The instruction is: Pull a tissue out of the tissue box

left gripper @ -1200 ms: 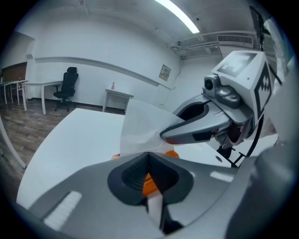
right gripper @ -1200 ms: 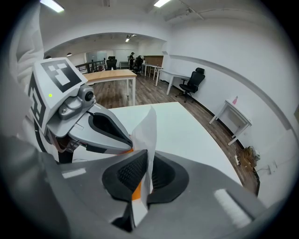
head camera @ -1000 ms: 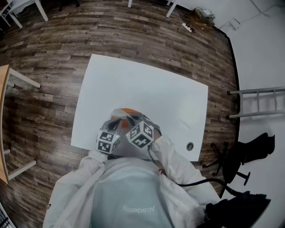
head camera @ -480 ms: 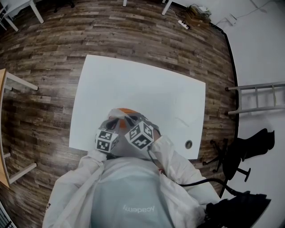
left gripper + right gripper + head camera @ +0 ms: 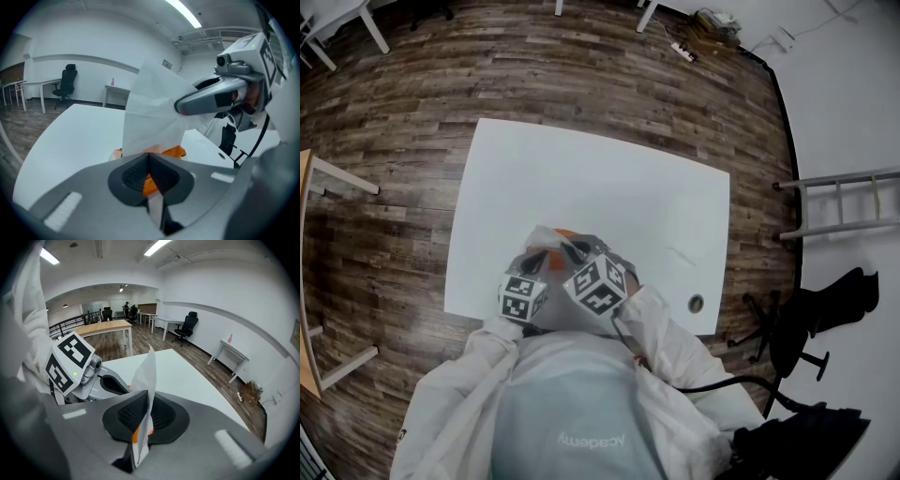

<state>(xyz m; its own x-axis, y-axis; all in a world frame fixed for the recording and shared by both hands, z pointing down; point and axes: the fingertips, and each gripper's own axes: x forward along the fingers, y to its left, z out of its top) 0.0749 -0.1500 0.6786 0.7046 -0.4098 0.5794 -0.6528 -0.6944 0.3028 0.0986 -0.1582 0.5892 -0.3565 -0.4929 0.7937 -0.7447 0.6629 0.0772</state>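
**Head view with both gripper views.** A white table (image 5: 609, 178) is seen from above on a wooden floor (image 5: 394, 141), and the person's white coat (image 5: 572, 394) fills the lower part of the view. The orange tissue box (image 5: 570, 232) is placed on the table toward its near side, just in front of the person, and is largely covered by the two tools held over it. The left tool (image 5: 150, 161) is shown with its pads pressed together on an orange edge of the box. A sliver of that edge is visible between the pads, and the rest of the box is seen just beyond the tips. The right tool (image 5: 145, 405) is likewise closed. A white tissue (image 5: 146, 371) is pinched flat between its pads, with the sheet standing up above the tips and a narrow strip showing below them. In the left gripper view the same tissue is seen as a broad sheet rising from the top of the box. Its upper part is caught in the tip of the right tool, which is held above the box and to its right. A black office chair (image 5: 811, 323) is seen on the floor off the table's right side.
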